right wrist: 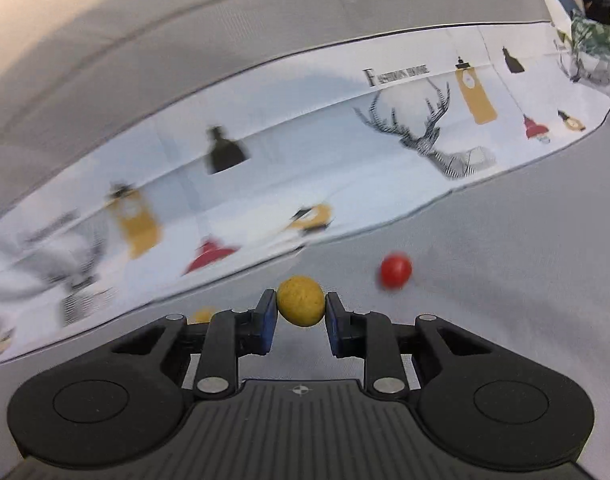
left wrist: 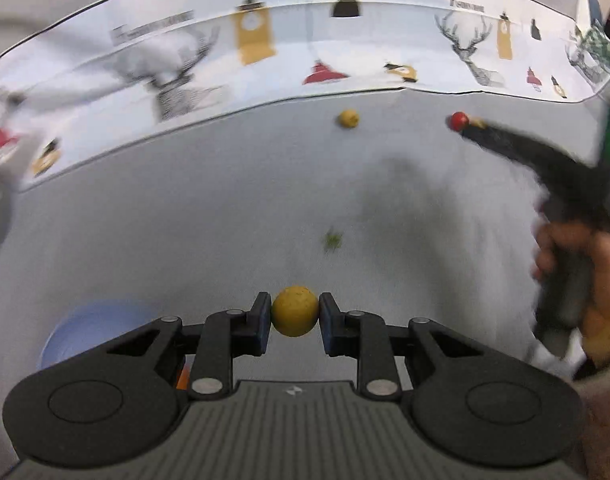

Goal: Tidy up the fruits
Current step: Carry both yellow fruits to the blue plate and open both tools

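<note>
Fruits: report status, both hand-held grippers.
Left hand-held gripper shut on a yellow fruit. Right hand-held gripper shut on another yellow fruit. Red fruit loose on grey surface. Nothing blocking.

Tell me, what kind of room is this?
Probably a home dining or kitchen table: a printed tablecloth with deer, clocks and lamps over a grey surface, small yellow fruits and a red one scattered about.

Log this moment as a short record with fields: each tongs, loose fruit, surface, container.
left tongs: shut on a yellow fruit
right tongs: shut on another yellow fruit
loose fruit: red fruit and a third yellow fruit lying on the grey surface
backdrop: printed cloth with deer and lamps
container: blue bowl at lower left of the left view, contents hidden
</note>
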Demonstrator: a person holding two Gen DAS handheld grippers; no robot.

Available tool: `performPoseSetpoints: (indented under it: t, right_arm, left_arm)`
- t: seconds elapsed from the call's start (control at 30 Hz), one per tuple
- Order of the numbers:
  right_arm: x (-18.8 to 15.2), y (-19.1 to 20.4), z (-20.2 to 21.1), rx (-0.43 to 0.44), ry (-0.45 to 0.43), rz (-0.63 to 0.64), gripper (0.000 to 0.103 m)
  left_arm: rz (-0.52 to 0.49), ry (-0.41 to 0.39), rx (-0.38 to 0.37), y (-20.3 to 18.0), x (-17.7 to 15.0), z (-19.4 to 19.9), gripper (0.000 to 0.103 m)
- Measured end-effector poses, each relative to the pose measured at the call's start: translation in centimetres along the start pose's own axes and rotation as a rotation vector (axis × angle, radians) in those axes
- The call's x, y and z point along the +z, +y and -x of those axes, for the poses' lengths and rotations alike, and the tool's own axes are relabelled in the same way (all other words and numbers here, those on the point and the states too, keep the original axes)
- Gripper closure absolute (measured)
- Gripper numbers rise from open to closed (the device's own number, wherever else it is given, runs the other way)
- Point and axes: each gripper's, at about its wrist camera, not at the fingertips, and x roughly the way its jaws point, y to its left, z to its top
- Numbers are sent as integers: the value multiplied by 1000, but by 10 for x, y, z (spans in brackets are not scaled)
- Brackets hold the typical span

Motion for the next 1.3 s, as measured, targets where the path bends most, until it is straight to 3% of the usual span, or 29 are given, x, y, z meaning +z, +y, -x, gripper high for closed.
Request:
performPoseSetpoints:
  t: [0.17, 0.27, 0.33, 0.53, 0.67, 1.07, 1.3]
  right_arm:
    - [-64, 30, 108, 91, 174, 69, 76]
    - [-89, 48, 151, 186, 305, 99, 76]
    - [-97, 67, 174, 246, 347, 137, 76]
    - [-94, 122, 246, 356, 287, 291, 76]
    - [-93, 141, 282, 385, 265, 343, 76]
    - [-97, 147, 357, 330, 168, 392, 76]
    - [-104, 157, 384, 314, 123, 448, 76]
  left_arm:
    - [72, 41, 60, 30, -56, 59, 75]
    - [122, 75, 116, 49, -85, 85, 75]
    - [152, 71, 140, 61, -102, 102, 75]
    - [238, 29, 183, 86, -140, 149, 75]
    - [262, -16, 197, 92, -166, 179, 75]
    - [329, -160, 191, 107, -206, 238, 75]
    - [355, -204, 157, 112, -224, 252, 75]
